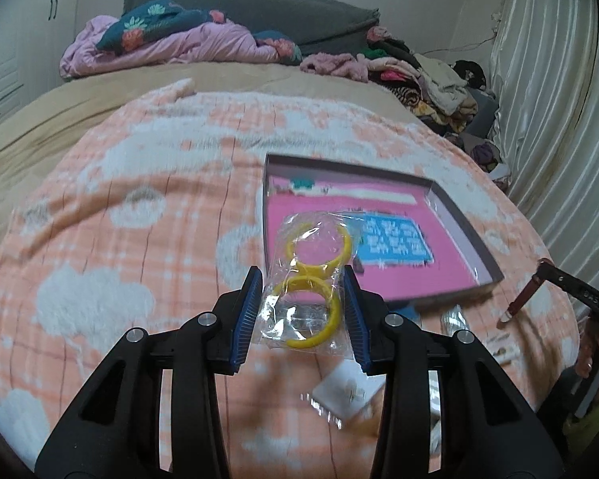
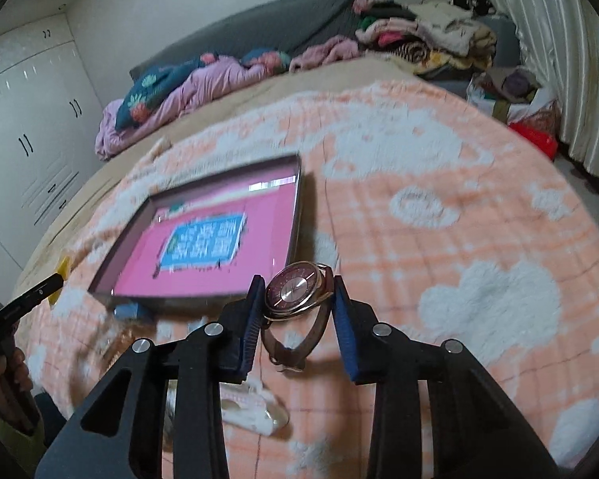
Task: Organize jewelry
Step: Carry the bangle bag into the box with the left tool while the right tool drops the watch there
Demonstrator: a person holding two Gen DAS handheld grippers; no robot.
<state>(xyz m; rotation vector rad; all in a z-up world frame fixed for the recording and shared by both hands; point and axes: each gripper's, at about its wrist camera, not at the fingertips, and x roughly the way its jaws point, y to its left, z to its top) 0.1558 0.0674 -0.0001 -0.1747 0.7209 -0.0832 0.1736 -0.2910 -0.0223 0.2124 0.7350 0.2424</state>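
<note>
The left hand-held gripper (image 1: pixel 304 311) pinches a clear bag of yellow bangles (image 1: pixel 313 279) by its sides, raised over the near rim of the pink-lined box (image 1: pixel 465 219); the right hand-held gripper (image 2: pixel 295 311) clamps a wristwatch (image 2: pixel 297 293) just beside that box, strap dangling; open blanket (image 2: pixel 459 239) lies beyond.

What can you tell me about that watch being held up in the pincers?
The watch has a round, dark reddish dial with pale hour marks, set in a shiny rose-gold-looking case. A brown strap, seemingly leather, hangs in a loop below. The right gripper is shut on the case, its blue pads touching both sides. The dial is tilted toward the camera, above the peach cloud-patterned blanket, near the pink-lined box.
</note>
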